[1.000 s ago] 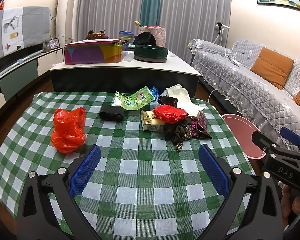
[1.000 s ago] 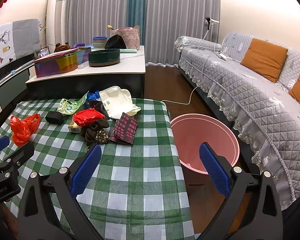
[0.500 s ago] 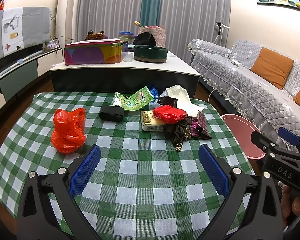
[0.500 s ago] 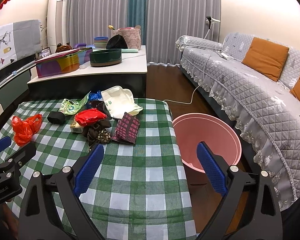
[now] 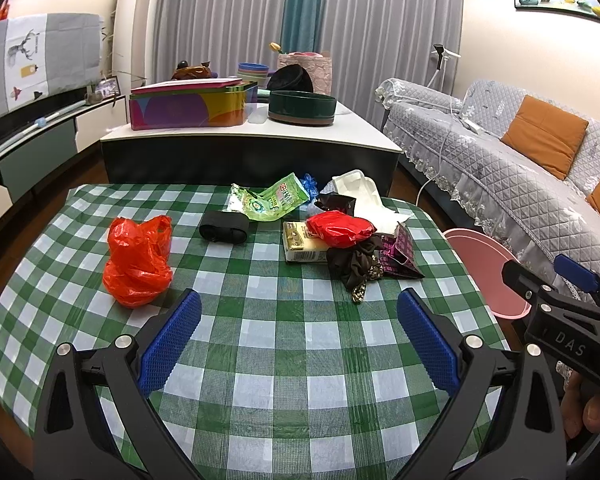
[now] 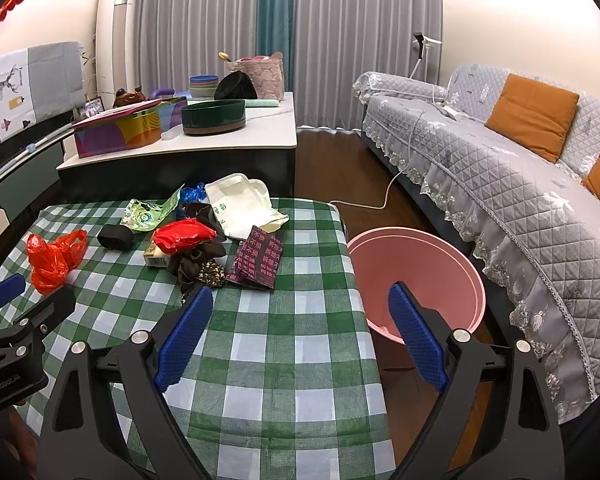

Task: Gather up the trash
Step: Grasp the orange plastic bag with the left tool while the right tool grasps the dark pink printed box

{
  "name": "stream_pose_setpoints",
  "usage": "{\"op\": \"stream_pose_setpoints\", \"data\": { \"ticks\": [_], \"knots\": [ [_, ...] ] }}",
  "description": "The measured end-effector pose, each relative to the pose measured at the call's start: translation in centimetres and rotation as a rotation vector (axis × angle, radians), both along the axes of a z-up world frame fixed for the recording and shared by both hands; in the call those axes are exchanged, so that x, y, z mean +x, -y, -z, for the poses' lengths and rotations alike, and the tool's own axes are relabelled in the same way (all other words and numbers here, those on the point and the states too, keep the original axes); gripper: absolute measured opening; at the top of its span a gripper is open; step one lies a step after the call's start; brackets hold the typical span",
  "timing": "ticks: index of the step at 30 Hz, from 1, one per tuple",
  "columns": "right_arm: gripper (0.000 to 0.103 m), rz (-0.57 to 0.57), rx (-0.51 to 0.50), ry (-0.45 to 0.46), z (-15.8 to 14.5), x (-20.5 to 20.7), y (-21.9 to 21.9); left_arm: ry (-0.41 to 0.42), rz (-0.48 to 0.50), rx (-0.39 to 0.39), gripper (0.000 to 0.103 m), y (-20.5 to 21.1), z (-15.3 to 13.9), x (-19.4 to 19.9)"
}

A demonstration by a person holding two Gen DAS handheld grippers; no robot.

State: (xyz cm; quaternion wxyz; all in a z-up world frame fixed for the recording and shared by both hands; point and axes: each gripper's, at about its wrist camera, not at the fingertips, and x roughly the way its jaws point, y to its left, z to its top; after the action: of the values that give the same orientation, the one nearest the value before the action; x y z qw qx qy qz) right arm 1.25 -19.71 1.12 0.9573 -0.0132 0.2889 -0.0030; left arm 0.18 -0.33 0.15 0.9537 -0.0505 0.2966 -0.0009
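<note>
Trash lies on a green checked table (image 5: 292, 344): an orange plastic bag (image 5: 136, 260) at the left, a black roll (image 5: 223, 231), a green wrapper (image 5: 272, 199), a red bag (image 5: 340, 229) on a yellow box (image 5: 298, 244), dark cloth (image 5: 354, 266), a purple packet (image 6: 256, 260) and a white bag (image 6: 240, 202). A pink bin (image 6: 412, 268) stands on the floor right of the table. My left gripper (image 5: 298, 338) hangs open over the near table, nothing between its pads. My right gripper (image 6: 300, 332) is over the table's right edge by the bin, empty, its jaws closing a little.
Behind the table stands a low white-topped cabinet (image 5: 340, 136) with a colourful tin (image 5: 188, 106) and a green round box (image 5: 302, 107). A grey quilted sofa (image 6: 500, 184) with orange cushions runs along the right. A white cable (image 6: 376, 200) lies on the wooden floor.
The right gripper's jaws have narrowed slightly. The left gripper and the trash have not moved.
</note>
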Motion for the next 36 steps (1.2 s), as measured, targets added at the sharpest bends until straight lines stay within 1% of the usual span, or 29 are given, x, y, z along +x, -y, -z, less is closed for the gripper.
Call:
{"op": "stream_pose_setpoints", "data": {
  "ticks": [3,6,11,14,20,21,26,33,36],
  "knots": [
    [0.082,-0.011,0.015,0.0,0.0,0.1,0.0,0.003,-0.011,-0.001,0.095,-0.1,-0.1,0.0],
    [0.081,-0.014,0.023,0.019,-0.1,0.4,-0.2,0.012,-0.035,0.001,0.095,-0.6,-0.3,0.1],
    [0.075,-0.046,0.08,0.008,0.4,2.2,-0.2,0.012,-0.089,0.001,0.093,-1.9,-0.1,0.7],
    [0.071,-0.052,0.105,-0.014,1.0,4.0,-0.2,0.012,-0.137,0.009,0.09,-3.0,0.1,1.2],
    [0.061,-0.081,0.15,-0.071,2.5,6.6,-0.5,0.021,-0.286,0.031,0.086,-6.0,0.6,2.5],
    [0.059,-0.085,0.156,-0.083,2.9,7.2,-0.6,0.024,-0.305,0.035,0.085,-6.5,0.6,2.6],
    [0.058,-0.089,0.198,-0.144,4.8,9.6,-1.0,0.033,-0.394,0.071,0.083,-8.5,0.9,3.6],
    [0.061,-0.077,0.249,-0.233,7.6,12.7,-1.3,-0.006,-0.433,0.082,0.079,-10.3,2.0,5.6],
    [0.061,-0.071,0.262,-0.271,8.7,13.7,-1.3,-0.024,-0.448,0.077,0.076,-10.8,2.4,6.4]
  ]
}}
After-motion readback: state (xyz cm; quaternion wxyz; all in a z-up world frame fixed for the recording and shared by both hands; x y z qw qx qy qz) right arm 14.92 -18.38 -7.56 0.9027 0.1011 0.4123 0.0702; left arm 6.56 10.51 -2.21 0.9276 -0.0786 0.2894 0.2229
